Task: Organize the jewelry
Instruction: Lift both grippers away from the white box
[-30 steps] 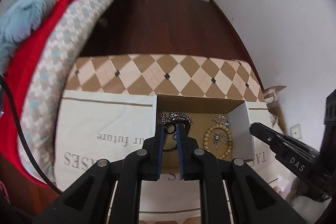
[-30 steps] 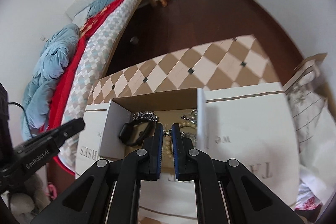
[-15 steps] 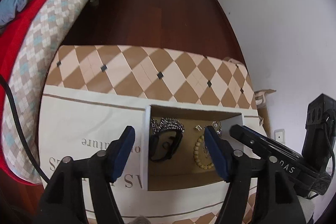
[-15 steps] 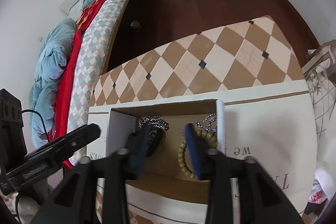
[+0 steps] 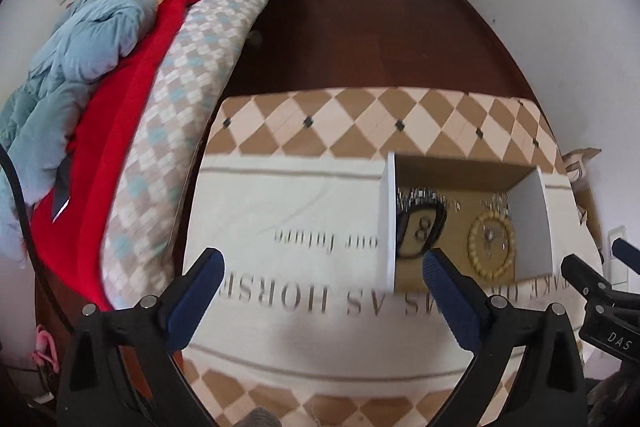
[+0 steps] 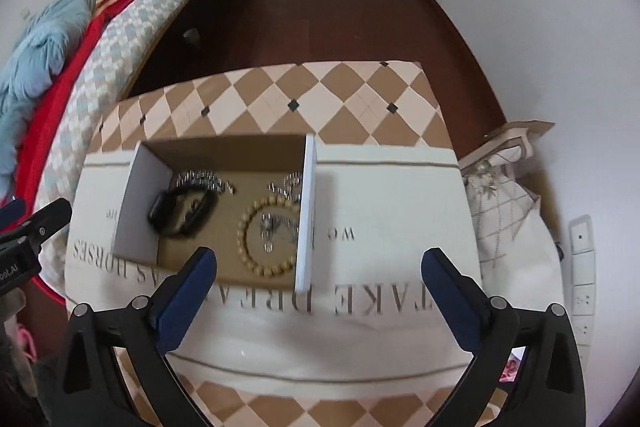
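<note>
The left claw [image 5: 320, 287] stood spread wide and held nothing, poised over the printed cloth [image 5: 288, 211] with the open cardboard box [image 5: 386, 211] ahead and to its right. In the box lay the black band [image 6: 180, 213] at the left, a silver chain [image 6: 202, 181] just behind it, and the bead bracelet [image 6: 268, 243] at the right. The right claw [image 6: 316, 285], equally wide and empty, hung nearer the bracelet, so I judged it better placed.
</note>
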The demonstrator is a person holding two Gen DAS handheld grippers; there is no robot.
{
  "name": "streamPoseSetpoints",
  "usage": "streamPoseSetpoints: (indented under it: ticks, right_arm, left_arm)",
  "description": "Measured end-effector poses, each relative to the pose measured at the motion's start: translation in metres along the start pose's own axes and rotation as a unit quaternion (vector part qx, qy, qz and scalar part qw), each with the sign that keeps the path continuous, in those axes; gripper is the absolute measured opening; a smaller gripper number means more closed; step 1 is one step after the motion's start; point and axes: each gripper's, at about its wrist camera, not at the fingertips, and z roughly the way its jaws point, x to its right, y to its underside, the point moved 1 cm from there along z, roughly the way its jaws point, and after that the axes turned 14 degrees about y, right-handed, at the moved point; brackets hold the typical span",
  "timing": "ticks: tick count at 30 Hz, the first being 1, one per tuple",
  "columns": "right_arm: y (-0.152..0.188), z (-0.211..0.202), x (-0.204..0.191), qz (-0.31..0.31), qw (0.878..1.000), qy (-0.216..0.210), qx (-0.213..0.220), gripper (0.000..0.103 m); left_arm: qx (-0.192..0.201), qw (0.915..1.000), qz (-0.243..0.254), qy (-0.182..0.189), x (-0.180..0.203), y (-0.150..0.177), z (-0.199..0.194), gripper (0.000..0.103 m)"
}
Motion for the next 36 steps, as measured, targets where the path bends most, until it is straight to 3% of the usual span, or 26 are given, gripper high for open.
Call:
streamPoseSetpoints:
  ticks: [9,28,36]
  right_arm:
    - [0.033,-0.059,0.007,0.012,1.000,0.001,0.027,0.103]
    - [0.094,-0.235,0.067,0.041,0.985,0.024,0.166,0.103]
    - [0.116,-0.293,0.080,0.041,0.978,0.021,0.202,0.103]
  left_arm:
    - [0.037,0.9993,0.007,0.004,0.019,0.032,-0.056,0.101]
    - [0.155,0.9859,0.033,0.054,0.059,0.078,-0.214,0.101]
    - [0.162,0.9838,0.032,0.069,0.063,0.094,-0.251,0.101]
